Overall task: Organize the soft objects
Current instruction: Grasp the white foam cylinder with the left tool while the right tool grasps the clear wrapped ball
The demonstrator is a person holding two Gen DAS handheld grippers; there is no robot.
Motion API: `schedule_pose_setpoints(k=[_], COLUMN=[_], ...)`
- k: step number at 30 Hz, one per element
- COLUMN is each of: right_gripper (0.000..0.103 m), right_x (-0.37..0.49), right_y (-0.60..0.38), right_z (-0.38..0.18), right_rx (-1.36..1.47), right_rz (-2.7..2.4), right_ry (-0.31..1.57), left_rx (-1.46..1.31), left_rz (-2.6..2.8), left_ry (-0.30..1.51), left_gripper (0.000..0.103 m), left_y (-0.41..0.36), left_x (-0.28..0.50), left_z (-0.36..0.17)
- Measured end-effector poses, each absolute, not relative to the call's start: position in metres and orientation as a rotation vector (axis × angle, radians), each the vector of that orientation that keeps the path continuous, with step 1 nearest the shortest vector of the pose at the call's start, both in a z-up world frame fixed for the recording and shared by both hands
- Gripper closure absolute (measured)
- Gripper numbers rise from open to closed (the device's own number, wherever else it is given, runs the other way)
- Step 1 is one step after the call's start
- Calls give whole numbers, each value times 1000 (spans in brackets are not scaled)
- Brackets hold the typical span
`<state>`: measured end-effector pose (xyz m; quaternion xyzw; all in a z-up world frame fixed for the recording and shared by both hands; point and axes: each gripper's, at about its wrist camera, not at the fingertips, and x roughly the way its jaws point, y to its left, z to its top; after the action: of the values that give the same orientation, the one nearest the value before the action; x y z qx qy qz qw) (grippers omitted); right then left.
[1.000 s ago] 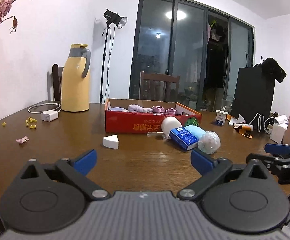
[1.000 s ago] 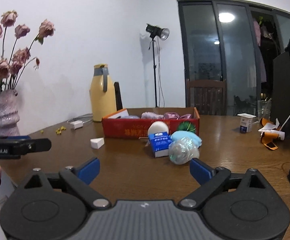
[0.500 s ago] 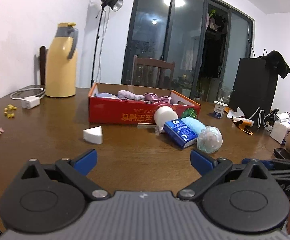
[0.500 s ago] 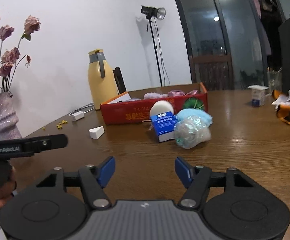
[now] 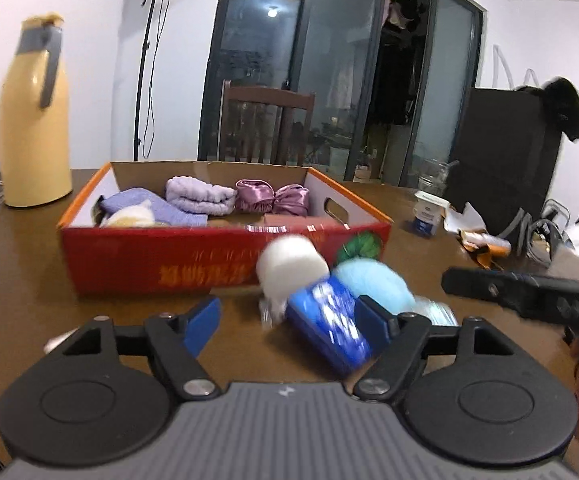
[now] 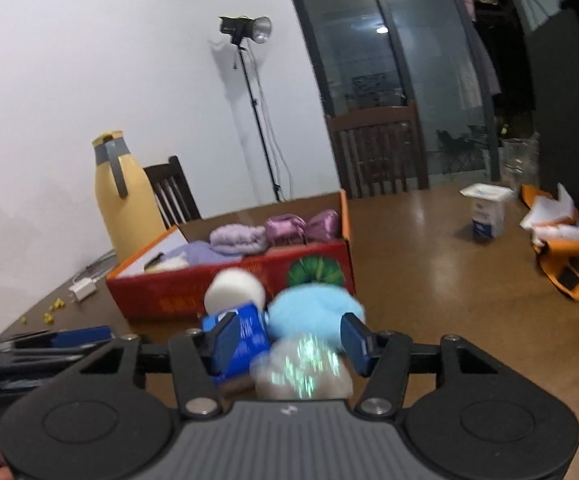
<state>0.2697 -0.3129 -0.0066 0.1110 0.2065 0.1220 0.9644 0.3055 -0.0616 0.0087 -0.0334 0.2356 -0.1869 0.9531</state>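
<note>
A red cardboard box (image 5: pixel 161 264) (image 6: pixel 169 300) holds folded lilac cloths (image 5: pixel 199 196) and shiny pink pouches (image 5: pixel 271 200). In front of it lie a white soft ball (image 5: pixel 291 266) (image 6: pixel 233 290), a blue tissue pack (image 5: pixel 327 326) (image 6: pixel 245 334), a light blue fluffy item (image 5: pixel 373 282) (image 6: pixel 315 314) and a clear plastic-wrapped bundle (image 6: pixel 303 372). My left gripper (image 5: pixel 289 322) is open, with the blue pack between its fingers. My right gripper (image 6: pixel 287 342) is open, its fingers on either side of the plastic bundle.
A yellow thermos (image 5: pixel 33 120) stands at the back left. A small carton (image 6: pixel 487 212), orange wrappers (image 6: pixel 561 256) and cables (image 5: pixel 545 228) lie at the right. A wooden chair (image 5: pixel 267 124) and a light stand (image 6: pixel 245 32) are behind the table (image 6: pixel 429 280).
Both grippers have moved forward and in close to the pile of soft items. The right gripper's fingers have narrowed. The white wedge on the left has left the view.
</note>
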Motion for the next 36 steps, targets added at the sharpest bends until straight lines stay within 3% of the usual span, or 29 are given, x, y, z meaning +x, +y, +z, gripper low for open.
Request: schedule_pose_setpoints(k=[9,10,12,13,15,19,24,33,36], right_gripper=[47,47,47,49,59,62,62,61,54], right_x=[294,292,287,286,283,271,239,206,188], right_y=[-311,-311,-310,-309,-307,-304,-290,-250,-245], right_z=[-26,-30,-36,-39,-43,-36,-20,-38,-39], right_rx=[172,173,161,153,138,111,115,56,2], right_rz=[317,320,323,322,328,321,411,481,493], right_ry=[550,560,573,582,598,571,529,580,582], left_rx=[-163,-179,-221,-237,-241,-259,-196,-72,-78], left_rz=[-364,-355,-381,-407,-398,-389,-358,-278,-313], left_ry=[627,674,720,726,703,578,481,546,581], left_gripper=[23,26,46,48,51,51,48,47,40], left_y=[-85,-87,-86,-84,-82,-67,-47,-32,-25], left_x=[402,409,414,413,403,365,288,214,191], left_z=[3,-2,-9,-11,-5,25,33,-19,-26])
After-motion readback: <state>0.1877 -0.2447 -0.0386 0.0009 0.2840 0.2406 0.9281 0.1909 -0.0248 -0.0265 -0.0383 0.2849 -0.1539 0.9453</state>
